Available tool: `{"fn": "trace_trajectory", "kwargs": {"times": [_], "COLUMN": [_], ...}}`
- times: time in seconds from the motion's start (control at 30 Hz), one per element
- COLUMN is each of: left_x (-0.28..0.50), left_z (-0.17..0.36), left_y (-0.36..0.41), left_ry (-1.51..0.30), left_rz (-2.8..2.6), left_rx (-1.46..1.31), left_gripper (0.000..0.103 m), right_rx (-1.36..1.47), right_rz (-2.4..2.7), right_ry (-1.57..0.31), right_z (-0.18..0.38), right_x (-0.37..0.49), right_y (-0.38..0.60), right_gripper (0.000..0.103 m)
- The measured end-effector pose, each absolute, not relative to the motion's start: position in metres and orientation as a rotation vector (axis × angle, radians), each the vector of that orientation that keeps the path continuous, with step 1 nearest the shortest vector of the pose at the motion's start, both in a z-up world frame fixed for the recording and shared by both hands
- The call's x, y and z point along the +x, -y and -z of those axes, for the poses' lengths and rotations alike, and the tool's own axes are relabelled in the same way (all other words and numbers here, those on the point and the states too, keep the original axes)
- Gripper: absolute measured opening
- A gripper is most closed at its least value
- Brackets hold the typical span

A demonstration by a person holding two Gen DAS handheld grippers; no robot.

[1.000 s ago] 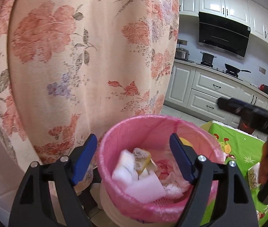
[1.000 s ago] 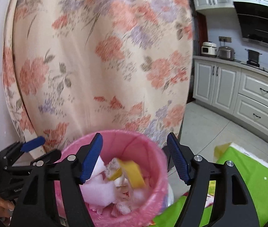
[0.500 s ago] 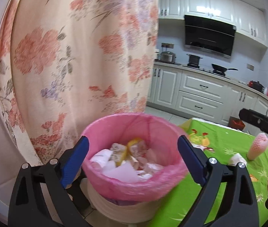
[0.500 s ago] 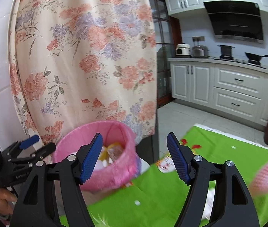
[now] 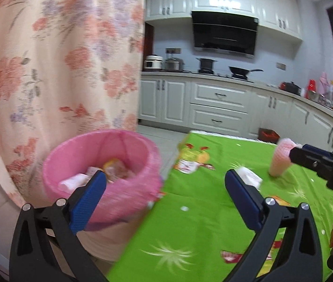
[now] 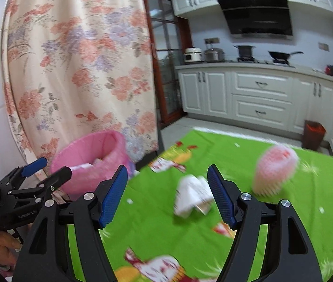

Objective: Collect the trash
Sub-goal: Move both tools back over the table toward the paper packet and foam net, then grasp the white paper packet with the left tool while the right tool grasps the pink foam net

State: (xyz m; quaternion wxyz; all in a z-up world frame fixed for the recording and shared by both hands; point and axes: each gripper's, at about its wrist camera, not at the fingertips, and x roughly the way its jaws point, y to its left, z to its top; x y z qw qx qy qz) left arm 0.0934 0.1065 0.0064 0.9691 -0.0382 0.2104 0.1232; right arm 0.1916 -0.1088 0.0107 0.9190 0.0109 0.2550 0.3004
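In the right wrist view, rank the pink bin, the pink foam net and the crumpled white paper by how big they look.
1. pink bin, partly hidden
2. pink foam net
3. crumpled white paper, close to the net in apparent size; blur and nearness make that pair unsure.

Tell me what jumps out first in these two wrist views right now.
The bright green tablecloth fills the foreground, with a crumpled white paper and a pink foam net lying on it ahead of the open right gripper. At the table's left edge, before the floral curtain, stands the pink-lined trash bin, already holding scraps.
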Motion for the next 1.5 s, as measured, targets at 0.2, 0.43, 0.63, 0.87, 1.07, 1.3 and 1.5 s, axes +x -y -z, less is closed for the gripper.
{"fn": "trace_trajectory", "kwargs": {"times": [0.2, 0.43, 0.63, 0.87, 1.07, 1.3, 1.5], "left_x": [0.112, 0.138, 0.162, 0.195, 0.218, 0.234, 0.254], "left_z": [0.01, 0.025, 0.043, 0.06, 0.07, 0.075, 0.082], "left_y": [-0.066, -0.03, -0.013, -0.009, -0.013, -0.012, -0.006], "left_ry": [-0.479, -0.527, -0.581, -0.634, -0.662, -0.675, -0.701], "left_rz": [-0.168, -0.1, -0.062, -0.065, -0.09, -0.098, -0.1], "left_rx": [-0.066, -0.052, -0.057, -0.081, -0.092, -0.076, -0.083], "left_gripper": [0.098, 0.098, 0.098, 0.098, 0.098, 0.098, 0.098], "right_rx": [0.041, 0.066, 0.097, 0.087, 0.065, 0.041, 0.029], "right_rz": [-0.507, -0.42, -0.356, -0.329, -0.337, -0.333, -0.319], "right_ry": [-0.583, -0.628, -0.663, -0.699, -0.719, -0.727, -0.755], "right_z": [0.017, 0.037, 0.049, 0.059, 0.064, 0.068, 0.079], "right_x": [0.194, 0.207, 0.233, 0.277, 0.321, 0.356, 0.366], "right_y": [0.147, 0.182, 0.202, 0.197, 0.178, 0.164, 0.17], "right_gripper": [0.069, 0.069, 0.073, 0.078, 0.083, 0.083, 0.064]}}
